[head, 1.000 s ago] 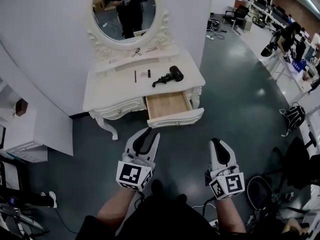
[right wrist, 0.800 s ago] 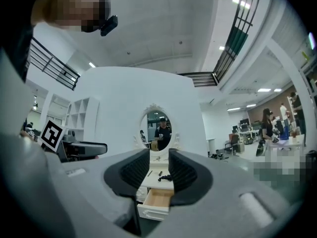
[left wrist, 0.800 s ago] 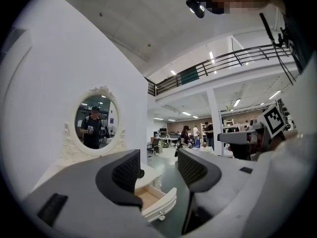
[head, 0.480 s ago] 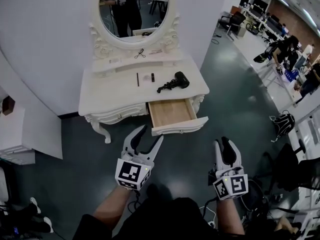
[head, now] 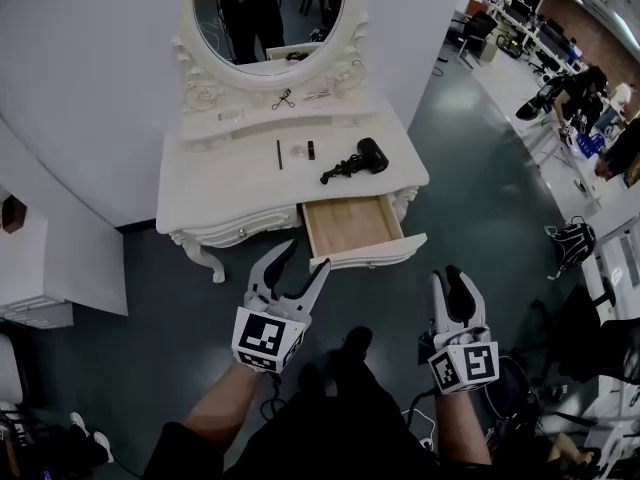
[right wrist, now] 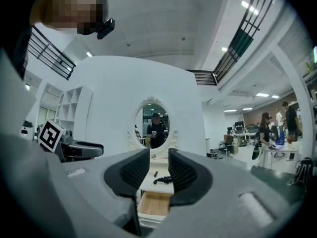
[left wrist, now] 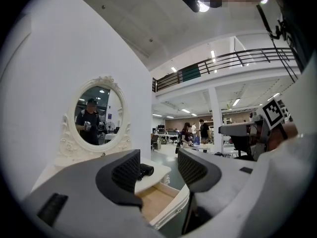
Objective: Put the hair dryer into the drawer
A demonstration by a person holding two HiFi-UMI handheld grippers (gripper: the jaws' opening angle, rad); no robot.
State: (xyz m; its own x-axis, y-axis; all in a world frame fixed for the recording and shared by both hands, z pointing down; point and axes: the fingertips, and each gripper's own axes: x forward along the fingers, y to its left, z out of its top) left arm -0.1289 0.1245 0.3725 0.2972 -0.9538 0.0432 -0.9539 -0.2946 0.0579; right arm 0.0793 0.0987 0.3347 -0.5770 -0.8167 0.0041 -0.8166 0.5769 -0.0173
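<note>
A black hair dryer [head: 368, 155] lies on the right of the white dressing table [head: 225, 188], its coiled cord [head: 338, 170] trailing to the left. Under it the wooden drawer [head: 350, 226] stands pulled out, and nothing shows inside. My left gripper [head: 303, 258] is open and empty, held just short of the drawer's front left corner. My right gripper [head: 450, 282] is open and empty too, over the floor to the drawer's right. In the left gripper view the hair dryer [left wrist: 145, 170] shows between the pads. In the right gripper view the cord [right wrist: 163, 180] and the drawer [right wrist: 154, 204] sit between the jaws.
An oval mirror [head: 266, 13] rises behind the table. A thin dark stick [head: 279, 154] and a small dark item [head: 311, 150] lie on the top, and a scissor-like tool [head: 284, 98] on the shelf. White cabinets [head: 35, 268] stand left, a backpack [head: 573, 244] right.
Both grippers have gone from shut to open. Both have advanced toward the dressing table, which now sits nearer in the head view.
</note>
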